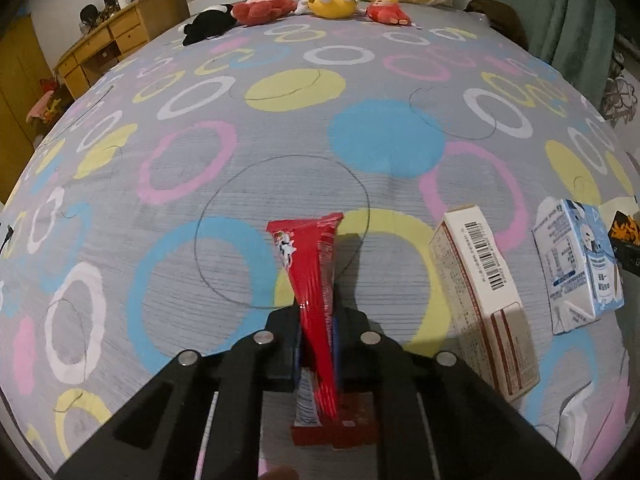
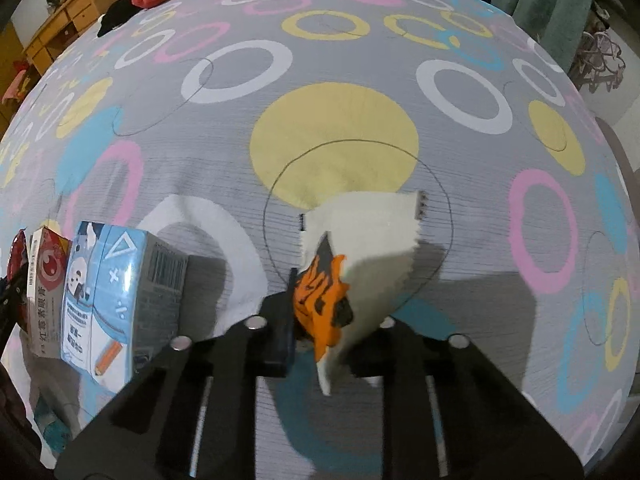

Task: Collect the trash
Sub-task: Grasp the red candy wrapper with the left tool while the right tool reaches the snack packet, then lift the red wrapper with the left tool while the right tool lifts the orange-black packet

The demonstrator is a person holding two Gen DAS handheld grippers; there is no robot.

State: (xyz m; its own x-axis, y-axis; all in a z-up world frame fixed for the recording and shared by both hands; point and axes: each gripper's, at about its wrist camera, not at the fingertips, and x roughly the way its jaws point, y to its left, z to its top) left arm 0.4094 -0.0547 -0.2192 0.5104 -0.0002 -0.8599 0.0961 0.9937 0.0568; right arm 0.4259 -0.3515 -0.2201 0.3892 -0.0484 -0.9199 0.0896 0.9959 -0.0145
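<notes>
Red snack wrapper [image 1: 316, 280] is pinched in the left claw [image 1: 318, 344], jaws pressed on its lower part, upper end sticking forward and up above the bed [image 1: 280, 140]. White wrapper with orange-black print [image 2: 352, 264] is pinched in the right claw [image 2: 332, 340]; the white inner side fans out ahead of the jaws, the printed fold sits right at the grip. Both pieces are held clear of the bedspread, shadows cast beneath. Just right of the left claw a white medicine box [image 1: 480, 292] with barcode is seen lying on the bed, and beside it, further right, a blue-white milk carton [image 1: 576, 264]. Same carton [image 2: 120, 300] is seen in the right wrist view, left of the right claw, with the box [image 2: 46, 292] touching or just beside it on its far side; red eye graphic on the box face. Bedspread is grey with pink, yellow, blue and white rings. Plush toys [image 1: 320, 4] are lined up at the headboard end, well apart from the trash. Wooden desk [image 1: 108, 48] at far left, green curtain [image 1: 560, 12] at far right.
</notes>
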